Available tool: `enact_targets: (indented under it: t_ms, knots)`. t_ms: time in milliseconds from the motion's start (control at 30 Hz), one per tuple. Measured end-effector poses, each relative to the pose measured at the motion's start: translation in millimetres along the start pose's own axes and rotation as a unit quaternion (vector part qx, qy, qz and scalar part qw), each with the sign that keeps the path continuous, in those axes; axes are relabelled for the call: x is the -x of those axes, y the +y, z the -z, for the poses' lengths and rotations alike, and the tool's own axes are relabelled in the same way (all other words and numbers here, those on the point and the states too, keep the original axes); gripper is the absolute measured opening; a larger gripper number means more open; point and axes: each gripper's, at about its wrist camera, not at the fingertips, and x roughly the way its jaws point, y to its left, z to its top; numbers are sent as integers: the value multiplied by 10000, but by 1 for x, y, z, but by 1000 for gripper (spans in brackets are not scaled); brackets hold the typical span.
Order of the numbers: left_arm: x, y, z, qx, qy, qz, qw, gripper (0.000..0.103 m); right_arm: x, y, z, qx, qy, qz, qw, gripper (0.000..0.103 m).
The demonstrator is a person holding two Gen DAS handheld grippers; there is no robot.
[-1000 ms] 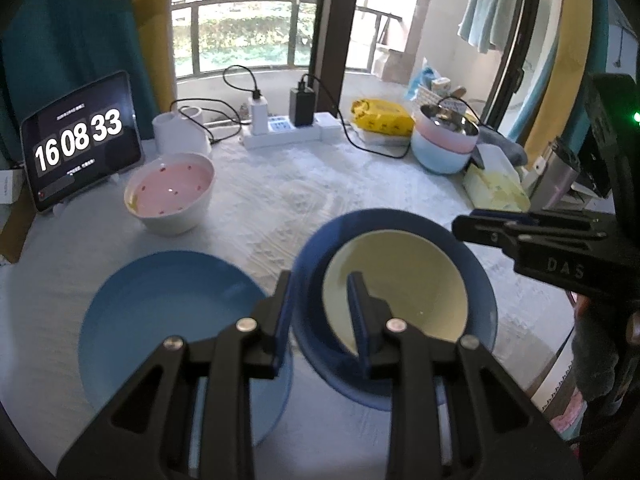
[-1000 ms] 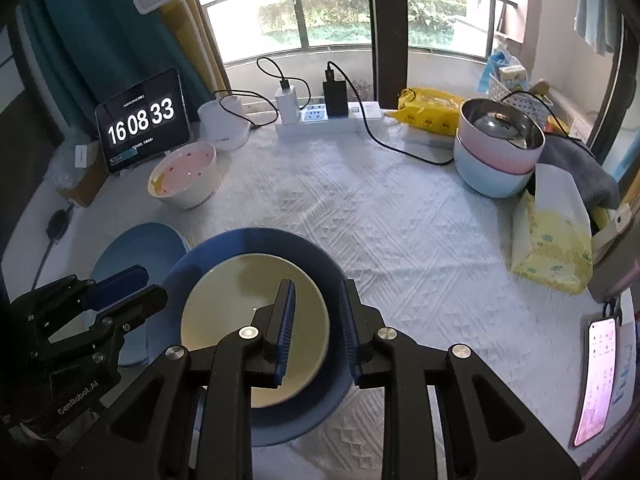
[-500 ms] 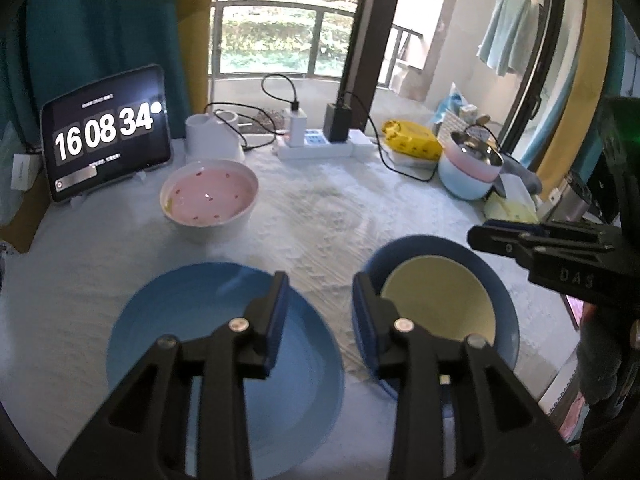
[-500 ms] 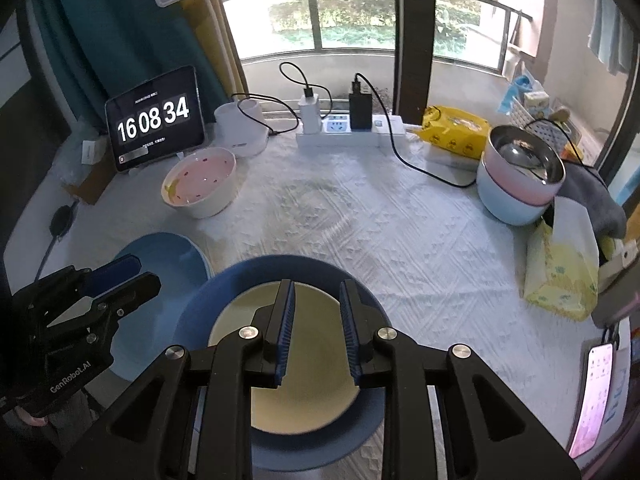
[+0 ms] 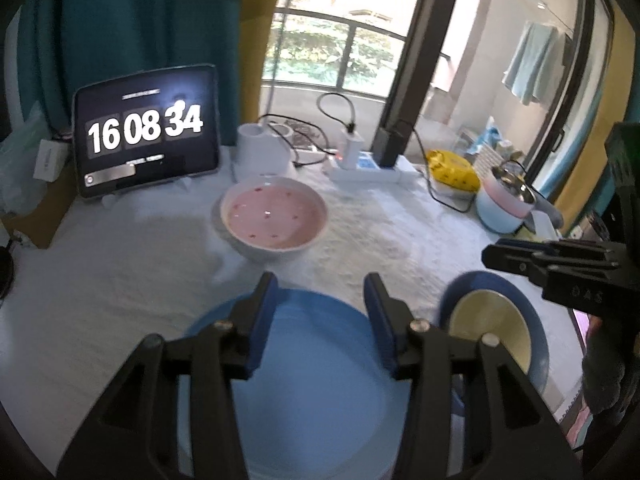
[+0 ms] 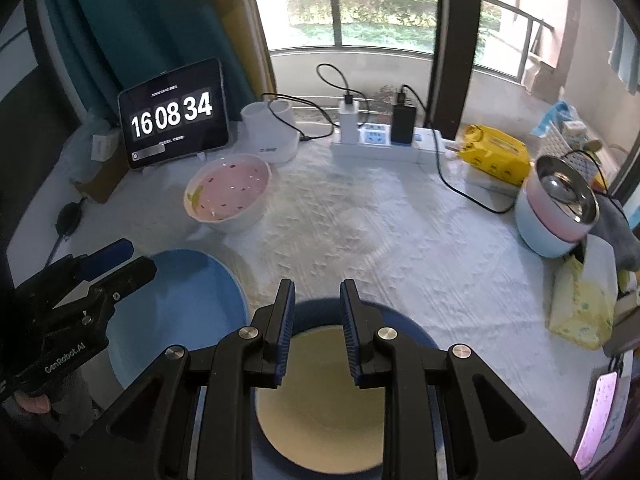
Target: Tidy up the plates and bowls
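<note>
My left gripper is open and empty above the far rim of a light blue plate. That plate also shows in the right wrist view. My right gripper is open and empty above a cream plate that lies inside a dark blue plate. This pair shows at the right in the left wrist view. A pink-lined white bowl stands behind the light blue plate; it also shows in the right wrist view.
A tablet clock, a white cup and a power strip with cables line the back. A stacked pink and blue bowl set, a yellow packet and a tissue pack stand at the right.
My left gripper has swung left from the stacked plates to over the light blue plate and opened wider. My right gripper has pulled back a little and opened slightly.
</note>
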Motion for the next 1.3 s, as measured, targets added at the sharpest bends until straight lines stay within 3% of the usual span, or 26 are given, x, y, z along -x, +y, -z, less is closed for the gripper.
enact_targets:
  t_ms: [400,933,1033,1300]
  knots:
    - [-16,51,-20,410,-17,-125,9991,46,-30,29,-36,185,110,-172,9996,24]
    - [-46,85,-40,689,121,-95,9975,47,-76,52,-71,250,337,-170,9990,25]
    - [-54,89,-43,794,200,-47,9966,47,-86,52,-74,159,406,-211,9988,32]
    - [-76,94,-49,954,404,-34,9946,49,-111,50,-83,-114,588,-342,9976,35]
